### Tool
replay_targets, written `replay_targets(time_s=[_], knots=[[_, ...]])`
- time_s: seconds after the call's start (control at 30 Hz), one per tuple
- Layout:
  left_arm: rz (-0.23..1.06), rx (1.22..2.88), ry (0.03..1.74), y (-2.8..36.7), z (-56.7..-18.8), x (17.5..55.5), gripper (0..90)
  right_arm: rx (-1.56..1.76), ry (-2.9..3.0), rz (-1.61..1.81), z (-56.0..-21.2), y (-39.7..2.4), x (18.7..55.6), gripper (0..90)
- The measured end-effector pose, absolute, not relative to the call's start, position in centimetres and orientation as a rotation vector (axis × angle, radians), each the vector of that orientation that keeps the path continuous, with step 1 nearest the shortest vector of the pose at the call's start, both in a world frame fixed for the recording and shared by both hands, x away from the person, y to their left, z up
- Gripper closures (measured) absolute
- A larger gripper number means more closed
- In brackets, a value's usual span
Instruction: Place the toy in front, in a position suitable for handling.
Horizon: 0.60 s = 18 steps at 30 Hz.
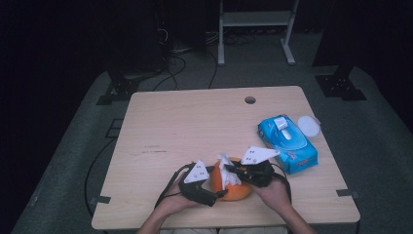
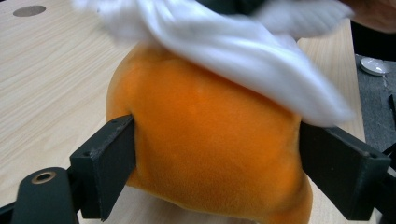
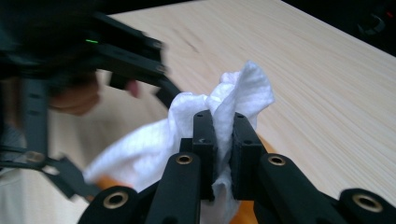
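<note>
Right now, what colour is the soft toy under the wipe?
Orange soft toy, best seen in the left gripper view.

Item 1: orange plush toy (image 2: 210,154), rounded and squat, short velvety nap, no markings visible. It sits on the tabletop (image 1: 195,122) near the front edge, roughly at centre, flanked on both sides by the jaws of the left gripper (image 1: 221,193).

Item 2: white tissue (image 3: 233,102), crumpled and soft (blurred in the left gripper view). It is draped across the toy's top, with one bunched fold pinched upright between the closed jaws of the right gripper (image 3: 223,140).
</note>
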<state>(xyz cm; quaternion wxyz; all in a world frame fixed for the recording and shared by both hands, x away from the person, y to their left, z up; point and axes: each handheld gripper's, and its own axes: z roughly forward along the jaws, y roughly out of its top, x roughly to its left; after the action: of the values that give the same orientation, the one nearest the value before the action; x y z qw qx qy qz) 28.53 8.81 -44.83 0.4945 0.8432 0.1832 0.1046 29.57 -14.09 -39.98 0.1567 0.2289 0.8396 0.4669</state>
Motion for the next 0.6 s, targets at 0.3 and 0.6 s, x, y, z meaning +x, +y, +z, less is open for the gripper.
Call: replay_targets(time_s=[0.3, 0.6], knots=[[0.261, 2.069, 0.439, 8.5, -44.8, 28.3, 15.0, 0.593, 2.442, 1.35, -40.3, -12.2, 28.7, 82.1], [0.263, 2.017, 0.437, 8.8, -44.7, 28.7, 8.3, 0.644, 2.456, 1.366, -40.1, -14.1, 29.3, 82.2]])
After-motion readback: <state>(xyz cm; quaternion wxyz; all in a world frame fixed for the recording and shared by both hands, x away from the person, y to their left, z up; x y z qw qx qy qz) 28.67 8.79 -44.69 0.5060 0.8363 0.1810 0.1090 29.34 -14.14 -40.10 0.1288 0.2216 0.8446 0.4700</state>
